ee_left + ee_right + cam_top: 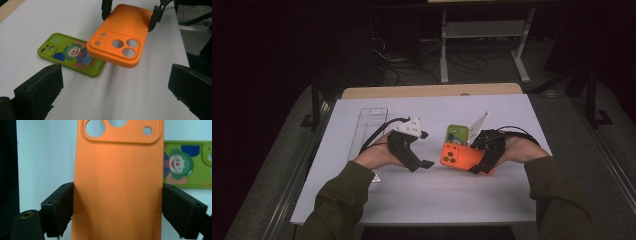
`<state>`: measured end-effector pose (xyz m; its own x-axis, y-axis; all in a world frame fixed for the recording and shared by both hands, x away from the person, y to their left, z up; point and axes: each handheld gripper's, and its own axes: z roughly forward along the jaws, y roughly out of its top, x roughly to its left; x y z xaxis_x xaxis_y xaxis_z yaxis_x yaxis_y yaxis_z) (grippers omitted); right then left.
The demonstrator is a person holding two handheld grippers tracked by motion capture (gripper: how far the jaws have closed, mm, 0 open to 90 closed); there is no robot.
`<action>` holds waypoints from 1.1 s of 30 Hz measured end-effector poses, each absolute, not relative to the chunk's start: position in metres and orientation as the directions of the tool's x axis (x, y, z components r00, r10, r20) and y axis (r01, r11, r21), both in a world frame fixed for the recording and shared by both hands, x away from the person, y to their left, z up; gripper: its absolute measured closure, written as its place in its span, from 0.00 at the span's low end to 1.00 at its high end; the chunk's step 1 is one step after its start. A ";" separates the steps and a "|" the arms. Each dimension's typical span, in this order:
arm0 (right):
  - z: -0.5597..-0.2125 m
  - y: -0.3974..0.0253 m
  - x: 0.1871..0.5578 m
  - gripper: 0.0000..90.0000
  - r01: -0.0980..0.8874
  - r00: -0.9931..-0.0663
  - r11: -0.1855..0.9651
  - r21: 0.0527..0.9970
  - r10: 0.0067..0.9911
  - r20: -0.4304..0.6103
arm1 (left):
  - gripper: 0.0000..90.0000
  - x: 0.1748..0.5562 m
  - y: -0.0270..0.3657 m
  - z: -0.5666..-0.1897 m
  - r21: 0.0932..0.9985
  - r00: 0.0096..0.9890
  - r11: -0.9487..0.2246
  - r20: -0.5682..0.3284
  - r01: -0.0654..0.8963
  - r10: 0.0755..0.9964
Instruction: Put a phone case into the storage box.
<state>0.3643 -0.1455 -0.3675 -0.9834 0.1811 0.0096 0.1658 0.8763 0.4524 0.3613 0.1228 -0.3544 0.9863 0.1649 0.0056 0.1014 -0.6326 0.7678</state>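
My right gripper (477, 157) is shut on an orange phone case (458, 156), its jaws pressing the two long edges (117, 182). The case hangs just above the white sheet, back side up, camera holes pointing toward my left gripper (120, 42). A green phone case (457, 134) with a clown picture lies flat on the sheet just beyond it (67, 53) (187, 165). My left gripper (428, 149) stands open and empty a short way left of the orange case, its jaws (115, 92) wide apart and aimed at it.
A white sheet (437, 195) covers the wooden table (432, 91). A clear plastic tray (372, 125) lies at the left, behind my left hand. White desk legs (444, 50) and cables stand on the dark floor beyond the table.
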 end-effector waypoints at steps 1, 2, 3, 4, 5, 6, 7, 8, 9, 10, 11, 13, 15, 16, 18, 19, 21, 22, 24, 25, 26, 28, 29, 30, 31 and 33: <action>-0.368 -0.143 0.365 0.17 0.161 -0.984 0.878 0.451 0.176 0.007 | 0.00 0.362 0.121 -0.354 0.770 0.987 -0.630 0.001 0.102 0.161; -0.368 -0.141 0.366 0.17 0.150 -0.986 0.878 0.454 0.166 0.005 | 0.00 0.363 0.120 -0.353 0.770 0.988 -0.631 0.002 0.099 0.157; -0.368 -0.139 0.367 0.17 0.143 -0.988 0.878 0.456 0.157 0.009 | 0.00 0.364 0.118 -0.353 0.771 0.988 -0.629 0.004 0.093 0.151; -0.368 -0.136 0.367 0.17 0.141 -0.988 0.879 0.455 0.155 0.007 | 0.00 0.364 0.117 -0.353 0.772 0.990 -0.629 -0.003 0.093 0.143; -0.368 -0.134 0.368 0.17 0.137 -0.989 0.881 0.452 0.151 0.006 | 0.00 0.364 0.117 -0.353 0.773 0.991 -0.627 -0.009 0.092 0.135; -0.369 -0.131 0.368 0.17 0.131 -0.990 0.883 0.450 0.143 0.007 | 0.00 0.364 0.116 -0.354 0.771 0.992 -0.630 -0.013 0.091 0.127; -0.369 -0.129 0.368 0.17 0.126 -0.990 0.885 0.449 0.140 0.002 | 0.00 0.363 0.116 -0.355 0.771 0.992 -0.630 -0.018 0.092 0.122; -0.371 -0.125 0.368 0.17 0.115 -0.992 0.884 0.453 0.127 0.002 | 0.00 0.364 0.116 -0.355 0.768 0.993 -0.635 -0.015 0.085 0.114; -0.372 -0.123 0.368 0.17 0.114 -0.992 0.887 0.448 0.123 0.009 | 0.00 0.364 0.116 -0.356 0.764 0.994 -0.639 -0.015 0.082 0.110; -0.372 -0.123 0.368 0.17 0.114 -0.992 0.887 0.448 0.123 0.009 | 0.00 0.364 0.116 -0.356 0.765 0.994 -0.639 -0.014 0.079 0.107; -0.374 -0.122 0.368 0.17 0.111 -0.993 0.888 0.446 0.118 0.011 | 0.00 0.364 0.116 -0.357 0.764 0.994 -0.640 -0.017 0.082 0.106; -0.377 -0.119 0.368 0.17 0.113 -0.993 0.892 0.438 0.120 0.012 | 0.00 0.364 0.115 -0.359 0.755 0.995 -0.651 -0.020 0.077 0.094; -0.378 -0.116 0.367 0.17 0.106 -0.994 0.892 0.438 0.111 0.015 | 0.00 0.363 0.112 -0.362 0.741 0.997 -0.669 -0.014 0.063 0.079; -0.378 -0.115 0.367 0.17 0.105 -0.994 0.893 0.438 0.110 0.015 | 0.00 0.363 0.111 -0.364 0.733 0.997 -0.677 -0.014 0.059 0.072; -0.378 -0.114 0.366 0.17 0.101 -0.994 0.889 0.446 0.104 0.020 | 0.00 0.362 0.108 -0.366 0.724 0.998 -0.688 -0.011 0.052 0.063; -0.378 -0.113 0.366 0.17 0.092 -0.995 0.889 0.448 0.095 0.016 | 0.00 0.362 0.107 -0.367 0.721 0.998 -0.692 -0.008 0.045 0.056; -0.378 -0.111 0.365 0.17 0.084 -0.996 0.889 0.450 0.087 0.013 | 0.00 0.361 0.104 -0.369 0.714 0.999 -0.699 -0.003 0.032 0.044; -0.377 -0.110 0.363 0.17 0.093 -0.996 0.886 0.454 0.089 0.029 | 0.00 0.361 0.104 -0.369 0.712 0.999 -0.702 -0.003 0.031 0.041; -0.376 -0.107 0.362 0.17 0.072 -0.997 0.885 0.460 0.071 0.018 | 0.00 0.359 0.101 -0.371 0.705 0.999 -0.708 -0.010 0.034 0.038; -0.376 -0.107 0.362 0.17 0.072 -0.997 0.885 0.460 0.071 0.018 | 0.00 0.359 0.099 -0.372 0.705 1.000 -0.709 -0.008 0.027 0.030; -0.376 -0.106 0.361 0.17 0.070 -0.997 0.881 0.467 0.068 0.022 | 0.00 0.359 0.098 -0.373 0.699 1.000 -0.714 -0.008 0.022 0.023; -0.374 -0.103 0.359 0.17 0.059 -0.998 0.880 0.471 0.058 0.017 | 0.00 0.357 0.095 -0.375 0.693 1.000 -0.721 -0.009 0.018 0.017; -0.373 -0.101 0.358 0.17 0.048 -0.999 0.877 0.477 0.048 0.013 | 0.00 0.357 0.094 -0.376 0.691 1.000 -0.723 -0.015 0.022 0.016; -0.373 -0.101 0.358 0.17 0.048 -0.999 0.877 0.477 0.048 0.013 | 0.00 0.357 0.093 -0.378 0.689 1.000 -0.724 -0.019 0.021 0.011; -0.372 -0.100 0.357 0.17 0.045 -0.999 0.875 0.481 0.044 0.012 | 0.00 0.356 0.091 -0.379 0.690 1.000 -0.724 -0.023 0.025 0.012; -0.371 -0.099 0.356 0.17 0.041 -0.999 0.876 0.481 0.044 0.005 | 0.00 0.356 0.090 -0.382 0.684 1.000 -0.729 -0.031 0.026 0.006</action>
